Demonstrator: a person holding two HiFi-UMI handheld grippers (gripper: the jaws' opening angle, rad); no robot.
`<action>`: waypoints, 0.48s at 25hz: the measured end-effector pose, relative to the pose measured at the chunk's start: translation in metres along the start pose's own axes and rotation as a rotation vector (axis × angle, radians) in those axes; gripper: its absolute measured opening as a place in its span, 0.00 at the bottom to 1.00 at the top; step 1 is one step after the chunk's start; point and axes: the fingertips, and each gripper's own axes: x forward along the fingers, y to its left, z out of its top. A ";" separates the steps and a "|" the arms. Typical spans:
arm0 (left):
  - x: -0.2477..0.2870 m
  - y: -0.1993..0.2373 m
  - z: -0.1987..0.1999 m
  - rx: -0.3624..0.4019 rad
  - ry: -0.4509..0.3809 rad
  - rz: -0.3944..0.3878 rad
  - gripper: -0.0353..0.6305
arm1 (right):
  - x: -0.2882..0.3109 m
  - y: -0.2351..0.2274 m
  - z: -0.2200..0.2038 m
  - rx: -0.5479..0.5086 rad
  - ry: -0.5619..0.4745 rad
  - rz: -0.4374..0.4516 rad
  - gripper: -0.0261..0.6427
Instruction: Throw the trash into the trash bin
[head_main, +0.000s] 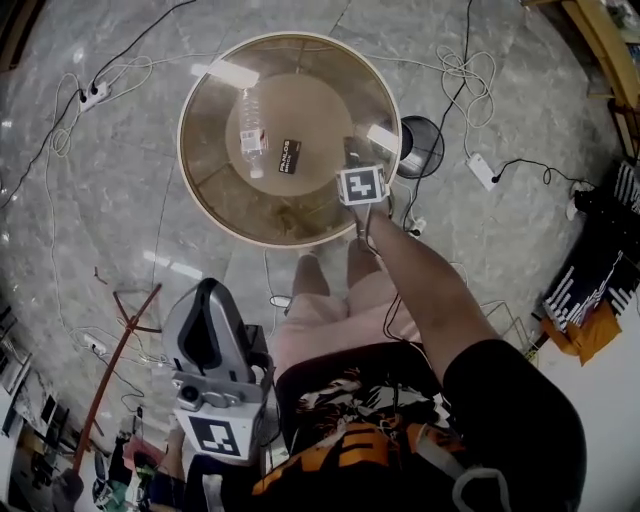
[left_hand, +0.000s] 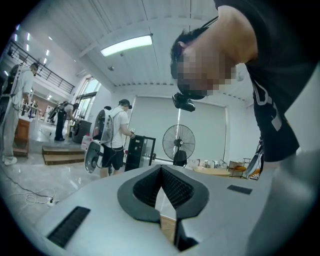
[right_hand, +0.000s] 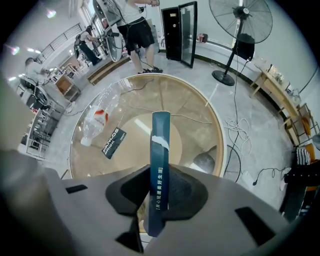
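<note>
Grey plastic up close first: the left gripper (left_hand: 161, 172) sits tucked in by the person's body, pointing out level across the room, its jaws together at the tips with nothing between them, so it looks idle for now. Out ahead, the right gripper (right_hand: 159, 189) points steeply down at the end of an outstretched arm, and it's clamped on a flat dark teal carton (right_hand: 160, 145), held edge-on with its far end sticking out past the jaws. That carton is the trash in play, and it hangs right over the near-right side of the trash bin (head_main: 183, 150), a wide round see-through amber tub standing on the marble floor. Down on the bin's bottom lie a clear plastic bottle (head_main: 250, 132) and a black packet (head_main: 291, 157), so by my reading part of the job is done. What's left for this piece looks like one thing only: open the jaws and let it drop, since the carton is already inside the rim line in the right gripper view. I see nothing between it and the bin floor. Around the bin, a standing fan (head_main: 420, 147) has its base just beside the rim on the right, loose cables (head_main: 470, 70) snake across the floor, and a white power strip (head_main: 482, 170) lies beyond, all clear of the drop.
</note>
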 end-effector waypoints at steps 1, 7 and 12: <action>0.003 -0.005 0.004 0.002 -0.005 -0.008 0.09 | -0.008 -0.007 0.001 0.002 -0.004 -0.004 0.17; 0.019 -0.039 0.030 0.028 -0.029 -0.065 0.09 | -0.058 -0.056 0.017 0.029 -0.077 -0.022 0.17; 0.033 -0.078 0.046 0.057 -0.037 -0.118 0.09 | -0.089 -0.116 0.011 0.094 -0.119 -0.060 0.17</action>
